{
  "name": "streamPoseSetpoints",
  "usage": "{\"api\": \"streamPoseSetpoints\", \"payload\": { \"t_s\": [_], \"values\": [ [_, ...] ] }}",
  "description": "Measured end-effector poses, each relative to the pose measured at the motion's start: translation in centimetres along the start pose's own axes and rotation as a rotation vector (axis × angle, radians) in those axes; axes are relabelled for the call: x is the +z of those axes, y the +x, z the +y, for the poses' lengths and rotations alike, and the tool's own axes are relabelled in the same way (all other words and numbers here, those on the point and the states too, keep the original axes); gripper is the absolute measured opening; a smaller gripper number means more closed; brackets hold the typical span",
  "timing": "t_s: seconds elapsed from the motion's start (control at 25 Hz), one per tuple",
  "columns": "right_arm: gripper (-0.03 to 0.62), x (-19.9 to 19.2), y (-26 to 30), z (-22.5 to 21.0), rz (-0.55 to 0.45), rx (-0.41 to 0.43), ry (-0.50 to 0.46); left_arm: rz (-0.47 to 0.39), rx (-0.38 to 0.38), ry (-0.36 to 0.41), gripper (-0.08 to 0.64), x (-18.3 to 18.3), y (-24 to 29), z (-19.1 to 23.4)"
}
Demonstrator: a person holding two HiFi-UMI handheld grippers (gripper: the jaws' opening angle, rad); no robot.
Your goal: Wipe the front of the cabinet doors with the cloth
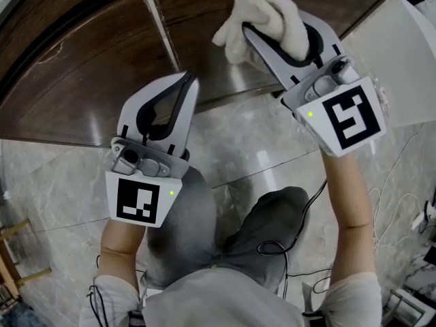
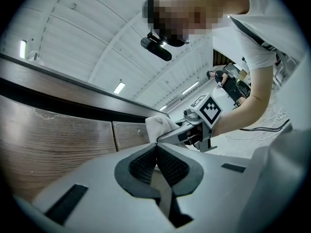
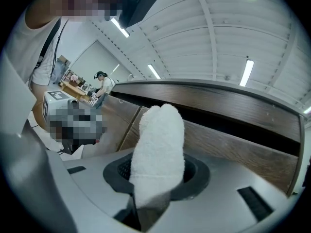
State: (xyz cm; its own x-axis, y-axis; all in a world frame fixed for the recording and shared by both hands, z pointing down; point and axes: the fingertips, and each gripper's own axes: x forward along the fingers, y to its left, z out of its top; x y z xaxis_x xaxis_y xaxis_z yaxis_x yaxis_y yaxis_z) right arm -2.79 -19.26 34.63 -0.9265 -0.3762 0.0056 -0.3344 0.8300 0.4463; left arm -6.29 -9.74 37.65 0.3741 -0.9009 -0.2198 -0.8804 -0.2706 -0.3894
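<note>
The dark wood cabinet doors (image 1: 95,67) run across the top of the head view, with a seam (image 1: 162,34) between two of them. A white cloth (image 1: 262,16) is bunched at the front of the right-hand door (image 1: 204,9), and my right gripper (image 1: 253,27) is shut on it. In the right gripper view the cloth (image 3: 158,144) stands up between the jaws, close to the door panel (image 3: 238,144). My left gripper (image 1: 189,80) hangs lower and to the left, just off the door, shut with nothing in it. The left gripper view shows its pads (image 2: 167,164) pressed together and the cloth (image 2: 159,125) beyond.
Grey marble floor tiles (image 1: 61,182) lie below the doors. A white panel (image 1: 409,60) stands at the right, with loose cables (image 1: 402,210) on the floor beside it. The person's knees (image 1: 272,216) are under the grippers. Another person (image 3: 103,84) works at a far bench.
</note>
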Motion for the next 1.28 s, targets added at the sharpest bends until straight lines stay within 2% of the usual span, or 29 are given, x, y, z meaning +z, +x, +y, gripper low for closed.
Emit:
{"api": "streamPoseSetpoints", "payload": {
  "t_s": [0.48, 0.88, 1.12, 1.28],
  "values": [
    [0.138, -2.9, -4.5, -5.4, 0.040, -0.077, -0.027, 0.010, -0.026, 0.013, 0.018, 0.1, 2.3, -3.3],
    [0.138, -5.3, -7.7, -10.1, 0.085, -0.158, -0.046, -0.006, -0.040, -0.005, 0.018, -0.1, 3.9, -5.4],
    [0.138, -6.8, -10.1, -12.8, 0.112, -0.227, -0.024, 0.010, -0.040, -0.004, 0.018, -0.3, 4.0, -6.2],
    [0.138, -7.5, -10.6, -13.6, 0.110, -0.245, -0.006, 0.017, -0.040, 0.001, 0.018, -0.4, 4.2, -6.6]
  ]
}}
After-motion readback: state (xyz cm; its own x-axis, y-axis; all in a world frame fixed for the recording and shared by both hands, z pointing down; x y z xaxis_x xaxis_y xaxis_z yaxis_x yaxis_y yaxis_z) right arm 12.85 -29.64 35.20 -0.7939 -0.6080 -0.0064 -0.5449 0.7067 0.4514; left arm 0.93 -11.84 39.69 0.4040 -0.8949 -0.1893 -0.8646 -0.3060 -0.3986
